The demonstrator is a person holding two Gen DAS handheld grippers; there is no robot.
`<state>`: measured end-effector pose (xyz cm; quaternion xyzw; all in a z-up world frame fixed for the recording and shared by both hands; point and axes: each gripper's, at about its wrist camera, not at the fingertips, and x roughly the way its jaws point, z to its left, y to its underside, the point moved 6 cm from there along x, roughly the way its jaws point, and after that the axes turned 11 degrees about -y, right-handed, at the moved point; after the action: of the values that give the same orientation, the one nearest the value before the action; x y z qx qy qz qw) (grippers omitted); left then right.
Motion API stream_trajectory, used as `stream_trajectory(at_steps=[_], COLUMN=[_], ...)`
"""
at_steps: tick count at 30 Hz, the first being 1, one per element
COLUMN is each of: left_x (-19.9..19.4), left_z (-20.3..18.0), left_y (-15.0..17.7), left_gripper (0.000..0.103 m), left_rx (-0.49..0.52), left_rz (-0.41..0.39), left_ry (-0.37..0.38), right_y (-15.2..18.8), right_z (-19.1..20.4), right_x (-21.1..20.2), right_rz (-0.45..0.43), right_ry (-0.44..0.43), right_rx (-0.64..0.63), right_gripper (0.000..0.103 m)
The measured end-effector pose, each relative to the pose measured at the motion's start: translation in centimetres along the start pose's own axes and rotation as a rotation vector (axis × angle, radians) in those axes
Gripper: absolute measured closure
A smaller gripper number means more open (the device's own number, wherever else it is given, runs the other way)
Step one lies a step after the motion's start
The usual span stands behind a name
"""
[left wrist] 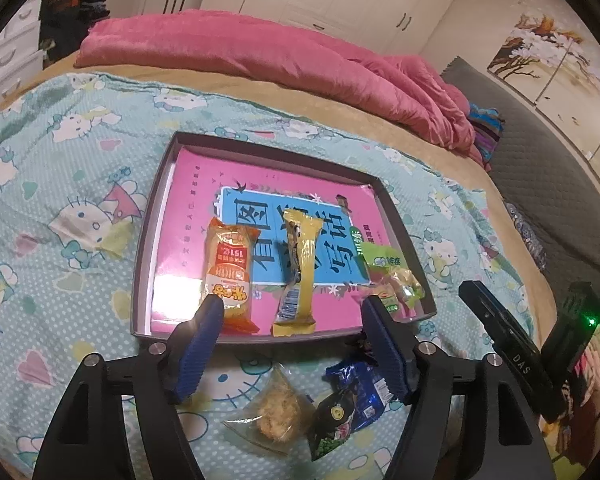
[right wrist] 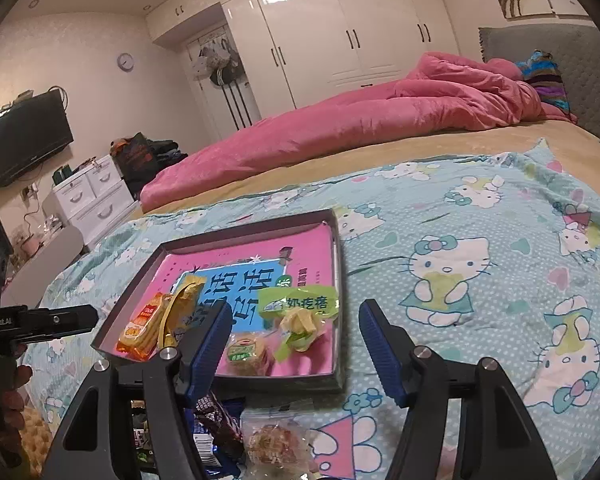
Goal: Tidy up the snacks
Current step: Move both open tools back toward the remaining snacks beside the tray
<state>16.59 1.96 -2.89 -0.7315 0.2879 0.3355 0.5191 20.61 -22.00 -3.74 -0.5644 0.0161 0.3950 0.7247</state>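
A shallow grey tray (left wrist: pixel 148 240) with a pink printed floor lies on the cartoon-cat bedsheet. In it are an orange snack pack (left wrist: pixel 228 276), a yellow bar (left wrist: pixel 298 276) and a green-labelled pack (left wrist: pixel 388 276). My left gripper (left wrist: pixel 293 308) hangs open over the tray's near rim, nothing between its pads. In the right wrist view my right gripper (right wrist: pixel 295 312) is open too, just short of the green-labelled pack (right wrist: pixel 300 312) and a round biscuit pack (right wrist: pixel 246 354) in the tray (right wrist: pixel 338 300). Loose before the tray lie a clear pastry pack (left wrist: pixel 274 412), a blue pack (left wrist: pixel 364 388) and a dark green pack (left wrist: pixel 332 420).
A pink quilt (right wrist: pixel 360 120) runs along the far side of the bed, with a grey padded headboard (right wrist: pixel 560 64) at the right. White drawers (right wrist: pixel 92 196) and a wall television (right wrist: pixel 24 140) stand beyond the bed's left edge. A hand (right wrist: pixel 16 400) holds the left gripper's handle.
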Motion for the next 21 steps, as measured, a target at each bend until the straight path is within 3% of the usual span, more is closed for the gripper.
stream_trajectory(at_steps=[21], left_x=[-0.9], left_z=[1.4], left_y=[0.5], left_gripper=[0.028], left_rx=[-0.003], left_rz=[0.008], left_ry=[-0.011], right_y=[0.8], right_z=[1.9], right_x=[-0.2], right_rz=[0.023], right_ry=[-0.031], right_rx=[-0.057], right_gripper=[0.036])
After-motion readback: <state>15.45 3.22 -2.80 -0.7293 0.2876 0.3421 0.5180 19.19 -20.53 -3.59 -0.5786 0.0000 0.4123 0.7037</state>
